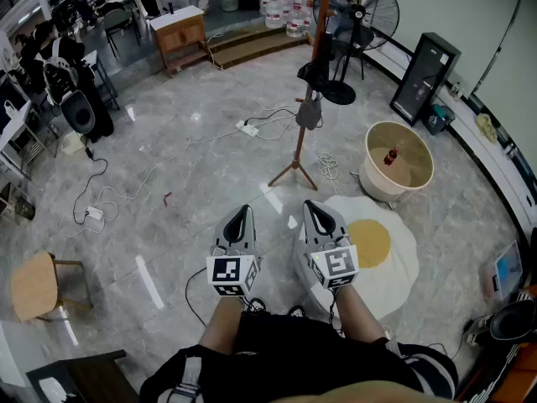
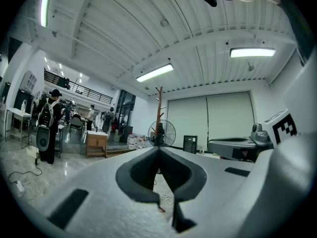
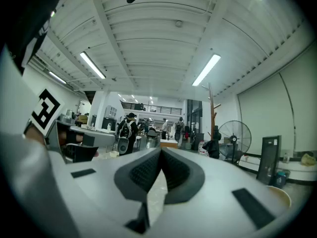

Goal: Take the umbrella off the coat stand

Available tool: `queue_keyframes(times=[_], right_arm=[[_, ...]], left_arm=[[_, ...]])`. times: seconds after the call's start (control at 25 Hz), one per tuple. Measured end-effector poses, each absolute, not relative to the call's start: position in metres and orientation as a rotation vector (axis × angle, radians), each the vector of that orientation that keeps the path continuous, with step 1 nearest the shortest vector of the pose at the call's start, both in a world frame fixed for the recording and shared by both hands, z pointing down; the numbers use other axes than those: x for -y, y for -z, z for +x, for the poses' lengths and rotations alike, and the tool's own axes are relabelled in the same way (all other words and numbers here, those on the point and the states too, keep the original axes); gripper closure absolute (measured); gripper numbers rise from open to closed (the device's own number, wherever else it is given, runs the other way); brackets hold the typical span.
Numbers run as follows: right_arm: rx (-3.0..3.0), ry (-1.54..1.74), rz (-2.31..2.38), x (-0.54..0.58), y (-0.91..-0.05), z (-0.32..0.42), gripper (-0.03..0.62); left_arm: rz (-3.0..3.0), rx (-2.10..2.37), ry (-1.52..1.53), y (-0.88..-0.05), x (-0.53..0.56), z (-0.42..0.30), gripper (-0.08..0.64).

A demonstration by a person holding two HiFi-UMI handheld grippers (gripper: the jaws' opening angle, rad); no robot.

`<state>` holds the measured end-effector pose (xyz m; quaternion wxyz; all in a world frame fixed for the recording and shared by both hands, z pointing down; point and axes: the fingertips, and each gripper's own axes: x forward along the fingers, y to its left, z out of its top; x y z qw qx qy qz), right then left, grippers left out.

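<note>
A wooden coat stand [image 1: 305,82] on tripod feet rises from the grey floor, well ahead of both grippers. On its pole hang a dark bundle [image 1: 315,72] and, lower down, a small grey folded umbrella [image 1: 309,113]. My left gripper [image 1: 242,215] and right gripper [image 1: 316,211] are held side by side, level, pointing toward the stand. Both are shut with nothing between the jaws. In the left gripper view the stand [image 2: 159,114] shows straight beyond the gripper [image 2: 159,149]. In the right gripper view the stand [image 3: 212,117] with the dark bundle [image 3: 215,148] stands to the right of the gripper [image 3: 161,150].
A standing fan [image 1: 358,13] is behind the stand. A round beige tub [image 1: 396,164] and a black tower unit [image 1: 424,77] are to the right. A fried-egg rug [image 1: 373,250] lies under my right side. Cables and a power strip [image 1: 247,128] trail over the floor; a wooden stool [image 1: 35,284] stands at left.
</note>
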<state>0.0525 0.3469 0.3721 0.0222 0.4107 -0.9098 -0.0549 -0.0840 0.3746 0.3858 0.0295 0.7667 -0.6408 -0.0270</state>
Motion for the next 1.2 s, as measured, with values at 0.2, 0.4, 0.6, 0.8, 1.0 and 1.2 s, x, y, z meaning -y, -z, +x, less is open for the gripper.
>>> queue_keyframes(times=[0.2,0.4,0.6,0.8,1.0,1.2], right_arm=[[2.822,0.142,1.250,-0.345,-0.384,0.051,0.588],[2.770,0.124,1.247,-0.345,-0.405,0.048,0.576],[2.750,0.091,1.268,-0.348,-0.410,0.048,0.507],[2.709,0.067,1.374,-0.339,-0.417,0.055,0.467],[2.676,0.021,1.413,-0.339,-0.429,0.041,0.425],[2.656,-0.016,1.392,-0.326,-0.434,0.028,0.405]], left_arm=[[2.372,1.955,0.090,-0.391,-0.375,-0.080,0.563],[2.382,1.913,0.058,-0.403,-0.374,-0.085,0.563],[2.402,1.837,0.023,-0.416,-0.370,-0.093,0.563],[2.443,1.742,0.017,-0.431,-0.362,-0.098,0.563],[2.435,1.719,0.010,-0.439,-0.358,-0.122,0.563],[2.431,1.717,0.023,-0.438,-0.343,-0.136,0.563]])
